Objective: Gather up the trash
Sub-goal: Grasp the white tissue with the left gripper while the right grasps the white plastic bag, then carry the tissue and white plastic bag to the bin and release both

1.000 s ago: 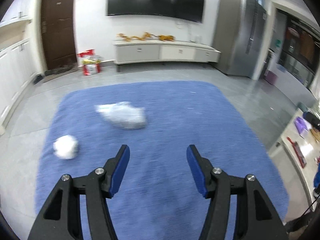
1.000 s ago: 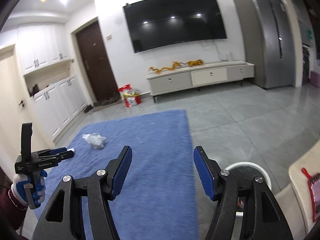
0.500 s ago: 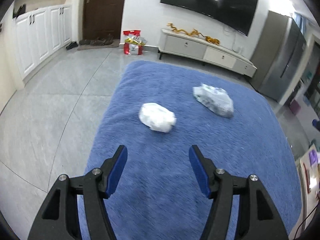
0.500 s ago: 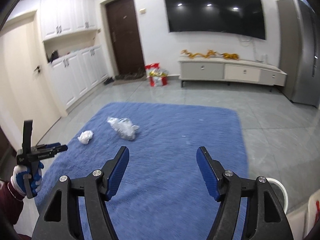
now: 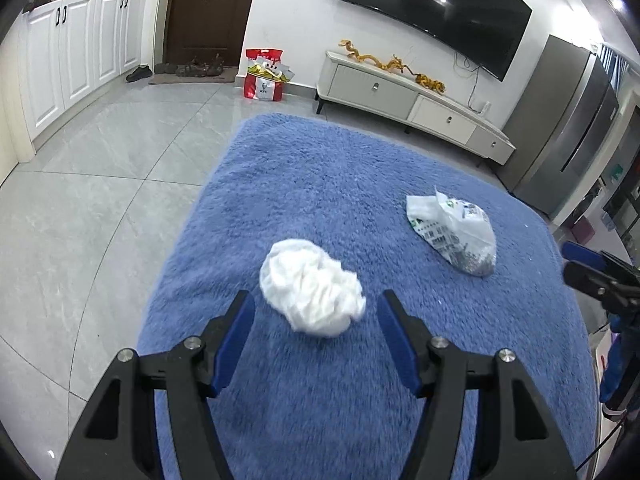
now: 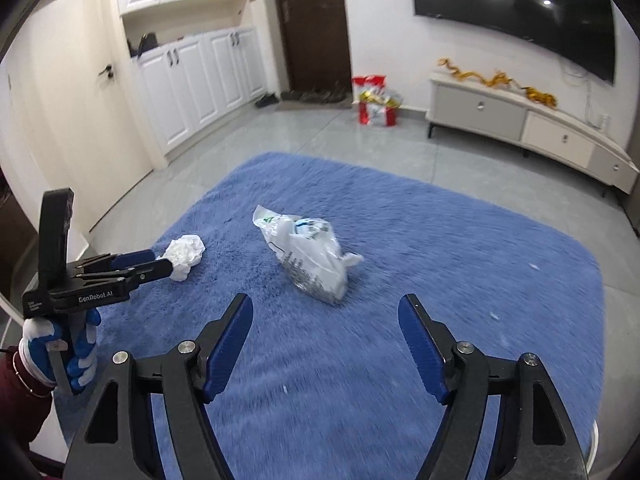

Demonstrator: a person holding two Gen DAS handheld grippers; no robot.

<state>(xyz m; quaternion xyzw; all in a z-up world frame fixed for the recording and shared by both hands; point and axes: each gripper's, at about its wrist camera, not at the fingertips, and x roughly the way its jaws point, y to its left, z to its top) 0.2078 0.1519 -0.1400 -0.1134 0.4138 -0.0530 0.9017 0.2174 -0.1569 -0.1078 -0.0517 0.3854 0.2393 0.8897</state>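
Home liv. rm (TV [image 5: 432,12], rug [image 5: 360,184])

a shaggy blue rug [image 5: 328,184] is lying on grey floor tiles [image 5: 92,184], carrying a crumpled white tissue [image 5: 312,286] and a printed plastic bag [image 5: 454,236].

A shaggy blue rug [image 5: 328,184] covers the middle of a grey tiled floor [image 5: 92,184]. On the white far wall hangs a big black television [image 5: 432,12] above a long low cabinet [image 5: 408,100] with gold ornaments on top. A dark brown door [image 5: 204,12] stands beside white cupboards [image 6: 200,84]. A steel fridge [image 5: 572,128] fills the right corner. A red bag [image 5: 264,76] sits by the wall.
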